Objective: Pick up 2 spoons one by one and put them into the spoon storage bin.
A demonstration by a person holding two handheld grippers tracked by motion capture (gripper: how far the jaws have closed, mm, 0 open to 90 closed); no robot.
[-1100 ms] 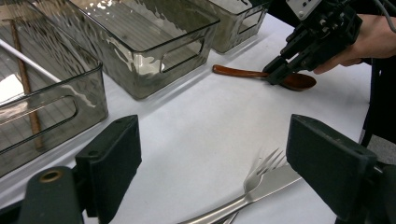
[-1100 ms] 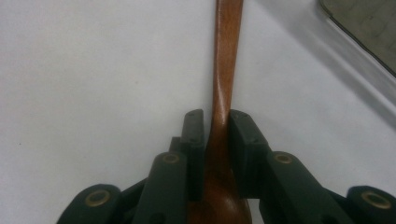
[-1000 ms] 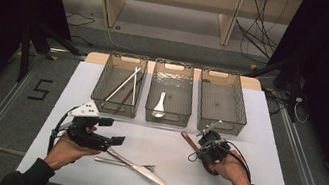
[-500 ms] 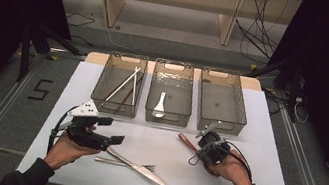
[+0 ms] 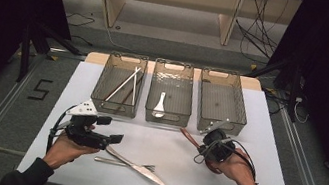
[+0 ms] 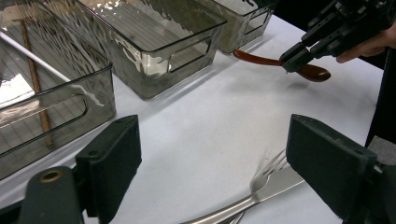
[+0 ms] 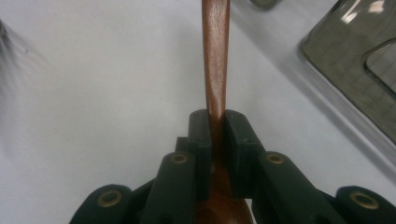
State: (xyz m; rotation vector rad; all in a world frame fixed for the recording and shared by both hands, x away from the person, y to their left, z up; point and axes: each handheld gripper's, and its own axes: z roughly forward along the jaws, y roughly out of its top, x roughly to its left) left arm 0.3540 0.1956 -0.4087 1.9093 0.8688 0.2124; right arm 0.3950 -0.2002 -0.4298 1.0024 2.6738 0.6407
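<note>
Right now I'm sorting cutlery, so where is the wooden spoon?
The wooden spoon is clamped in the right gripper, at the right of the high view, just in front of the right-hand bin.

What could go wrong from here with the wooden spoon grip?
The right gripper pinches the wooden spoon on its narrow handle near the bowl, so the long handle could pivot or slip. That handle points toward the right bin, so it may catch on the rim. The open left gripper hovers over the fork.
</note>
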